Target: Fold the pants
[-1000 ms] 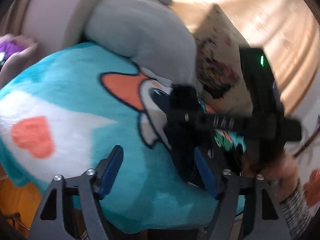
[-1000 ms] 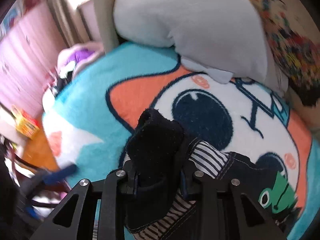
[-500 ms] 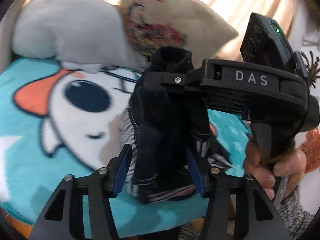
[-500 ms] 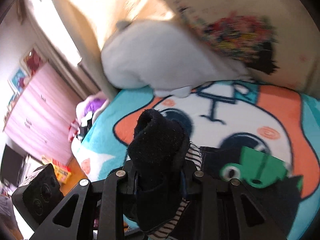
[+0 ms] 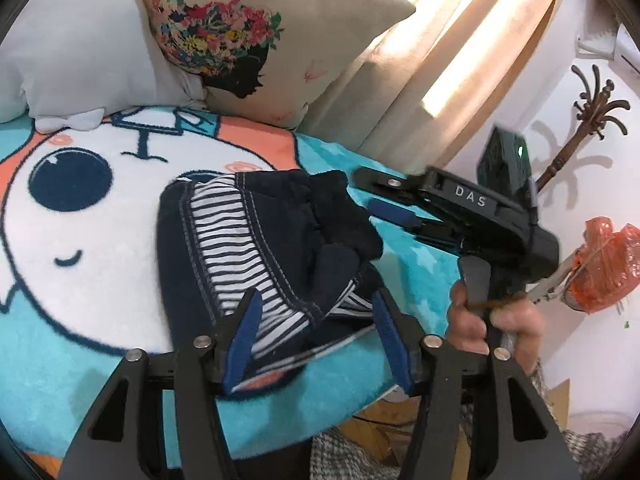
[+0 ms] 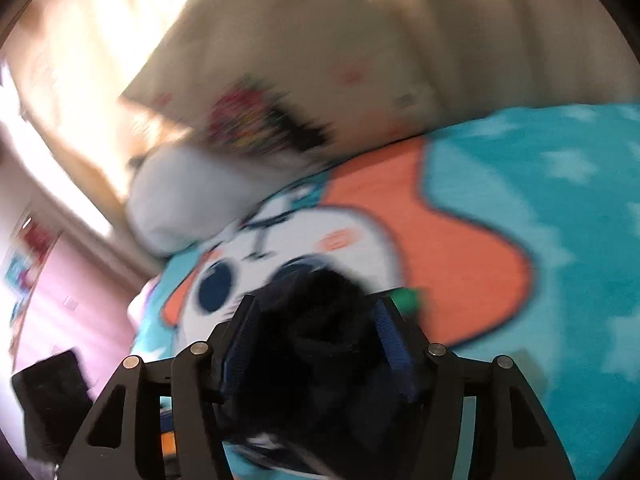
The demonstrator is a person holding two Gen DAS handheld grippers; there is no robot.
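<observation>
Lowered since before, soft navy pants (image 5: 276,256) crumpled on fleecy blanket (image 5: 80,380), both tongs (image 5: 316,336) (image 6: 316,336) spread, unclenched.

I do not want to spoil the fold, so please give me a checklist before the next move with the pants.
1. Pants lie on the blanket: ok.
2. Fold is flat: not ok, a dark cuff is bunched on top.
3. Left gripper is open over the near edge: ok.
4. Right gripper is free of the cloth: cannot tell, its view is blurred, with dark cloth between the open fingers.
5. Pillows are apart from the pants: ok.
</observation>
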